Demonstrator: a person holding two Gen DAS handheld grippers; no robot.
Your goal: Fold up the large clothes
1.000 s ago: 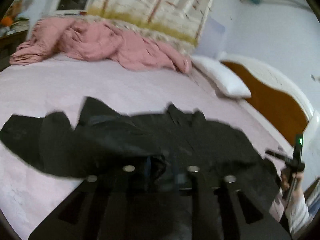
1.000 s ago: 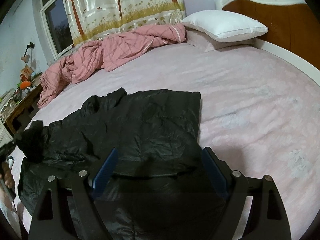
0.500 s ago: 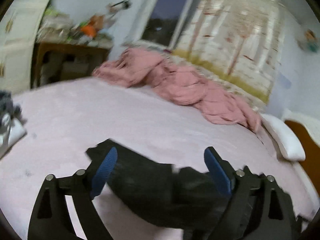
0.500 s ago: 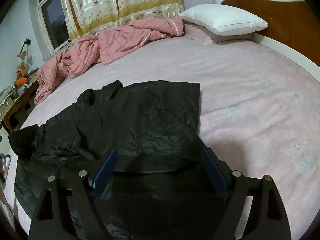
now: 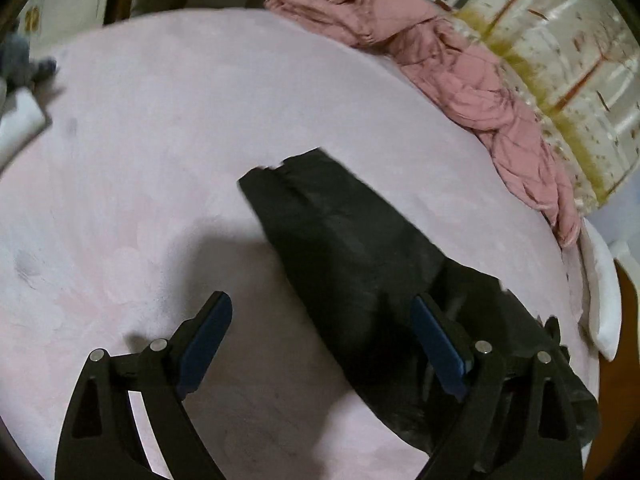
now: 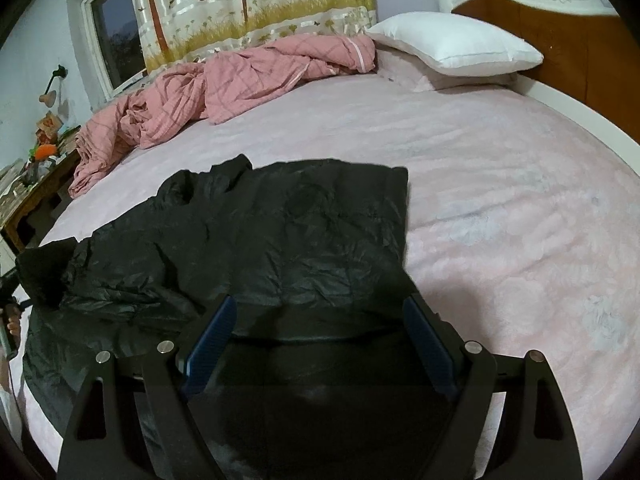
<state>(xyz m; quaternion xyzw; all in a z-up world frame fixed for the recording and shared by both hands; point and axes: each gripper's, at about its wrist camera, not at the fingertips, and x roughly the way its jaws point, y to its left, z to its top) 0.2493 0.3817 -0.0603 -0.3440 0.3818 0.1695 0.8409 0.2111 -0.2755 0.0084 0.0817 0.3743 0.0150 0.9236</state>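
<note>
A black puffer jacket lies spread on the pink bed sheet, its collar toward the crumpled quilt. In the left wrist view one black sleeve runs out diagonally, its cuff pointing up and left. My left gripper hangs open just above the sleeve; its right finger is over the fabric and its left one over bare sheet, gripping nothing. My right gripper stands open over the jacket's near hem with nothing pinched. A hand with the left gripper shows at the far left edge.
A crumpled pink quilt lies along the bed's far side under a printed curtain. A white pillow rests against the wooden headboard. A cluttered wooden desk stands left of the bed. Bare sheet spreads beyond the sleeve.
My left gripper, shut on black fabric a second ago, has let go and opened wide, then swung left and rolled until it hangs over the outstretched sleeve. The right gripper has stayed put.
</note>
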